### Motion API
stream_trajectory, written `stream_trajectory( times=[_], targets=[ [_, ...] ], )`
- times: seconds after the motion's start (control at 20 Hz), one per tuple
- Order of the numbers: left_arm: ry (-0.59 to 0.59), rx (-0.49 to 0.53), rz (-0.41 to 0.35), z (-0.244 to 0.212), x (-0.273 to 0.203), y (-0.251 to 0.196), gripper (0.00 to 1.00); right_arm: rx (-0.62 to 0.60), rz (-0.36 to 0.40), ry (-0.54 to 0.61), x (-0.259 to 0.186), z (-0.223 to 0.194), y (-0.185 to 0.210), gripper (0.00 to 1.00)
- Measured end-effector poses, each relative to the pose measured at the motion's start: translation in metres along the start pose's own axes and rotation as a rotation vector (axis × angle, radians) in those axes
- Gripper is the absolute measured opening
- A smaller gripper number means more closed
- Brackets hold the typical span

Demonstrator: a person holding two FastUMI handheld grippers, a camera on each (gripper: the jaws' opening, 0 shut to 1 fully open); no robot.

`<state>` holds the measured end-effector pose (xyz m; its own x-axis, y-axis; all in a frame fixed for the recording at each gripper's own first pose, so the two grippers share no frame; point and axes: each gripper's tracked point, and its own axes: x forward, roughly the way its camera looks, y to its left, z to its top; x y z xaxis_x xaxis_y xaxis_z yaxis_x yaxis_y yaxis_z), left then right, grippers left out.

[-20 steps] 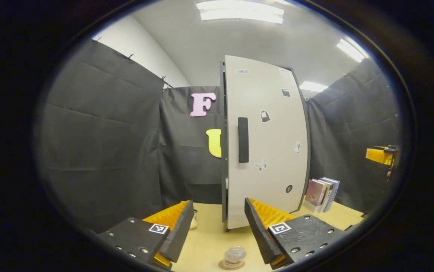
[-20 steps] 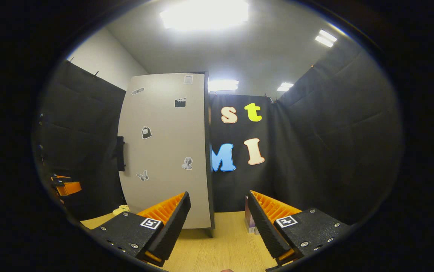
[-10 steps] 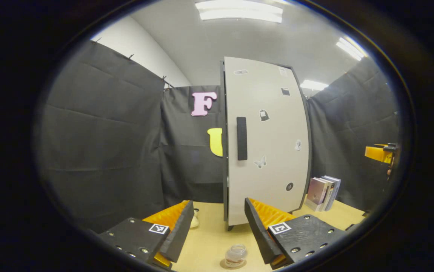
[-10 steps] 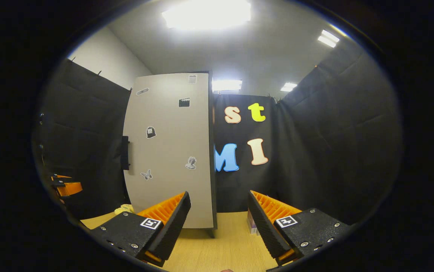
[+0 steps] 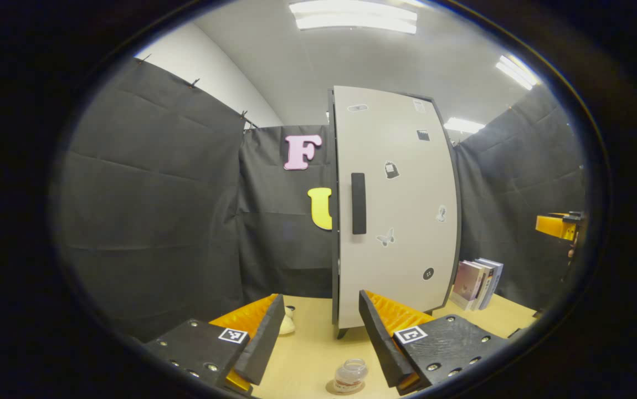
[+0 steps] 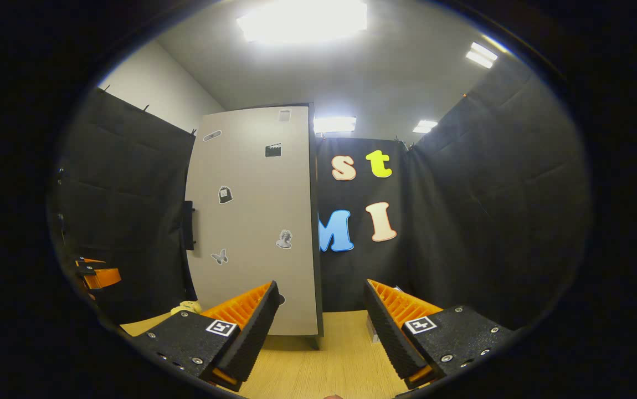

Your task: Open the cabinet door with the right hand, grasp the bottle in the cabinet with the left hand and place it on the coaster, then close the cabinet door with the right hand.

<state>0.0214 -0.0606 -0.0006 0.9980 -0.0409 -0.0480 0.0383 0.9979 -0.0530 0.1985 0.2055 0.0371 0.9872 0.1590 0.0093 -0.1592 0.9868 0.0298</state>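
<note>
Both views drifted slightly right since earlier; nothing else moved. Door (image 5: 396, 210) closed, bottle (image 5: 350, 375) sits on coaster (image 5: 334, 388). Left gripper (image 5: 318, 338) and right gripper (image 6: 321, 327) both spread, empty. Task looks done.

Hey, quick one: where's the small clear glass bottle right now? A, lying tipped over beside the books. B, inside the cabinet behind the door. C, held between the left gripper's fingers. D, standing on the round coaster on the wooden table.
D: in the left gripper view the small clear glass bottle stands upright on the round coaster on the wooden table, below the open left gripper, and the grey cabinet door looks shut.
</note>
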Motion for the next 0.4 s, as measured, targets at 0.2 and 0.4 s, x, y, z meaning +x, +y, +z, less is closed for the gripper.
stream_trajectory(
  times=[0.2,0.4],
  targets=[
    [-0.003,0.003,0.003,-0.0013,-0.0013,-0.0009,0.81,0.003,0.004,0.000,-0.0003,0.0003,0.0022,0.94],
    [-0.005,-0.003,0.010,-0.0029,-0.0026,-0.0007,0.81,0.002,0.006,-0.002,0.0008,0.0011,0.0034,0.94]
  ],
)
